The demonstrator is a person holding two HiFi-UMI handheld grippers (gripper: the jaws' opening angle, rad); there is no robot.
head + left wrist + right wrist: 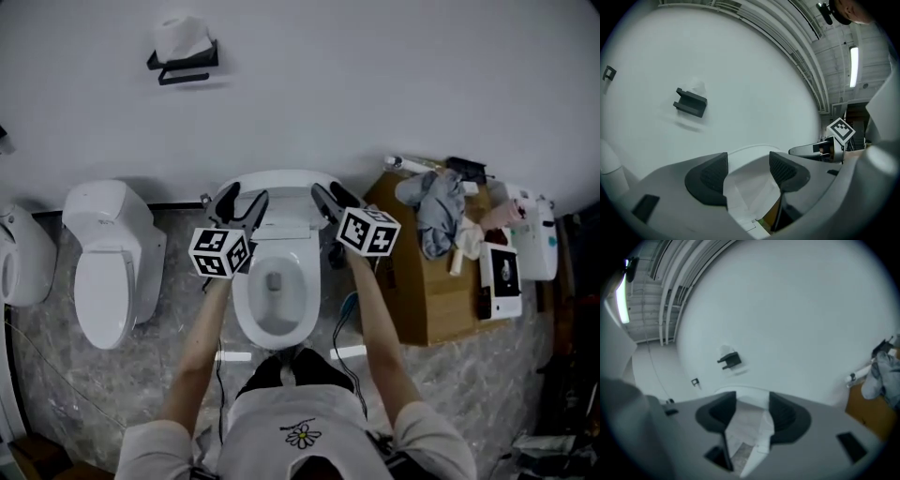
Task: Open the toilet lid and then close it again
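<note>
In the head view your left gripper (242, 208) and right gripper (330, 199) flank the top rim of the raised toilet lid (277, 180). It stands long axis upward, underside facing you, with the wall close beyond your fingertips and open room behind them. In the left gripper view the 2 fingers (710, 176) gape wide and grip nothing, the lid's white rim just beyond them; the right gripper view shows its fingers (717, 411) likewise apart and empty.

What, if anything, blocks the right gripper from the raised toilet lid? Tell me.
Probably nothing: the right gripper, jaws open, sits close by the upright lid, with no object between them.
</note>
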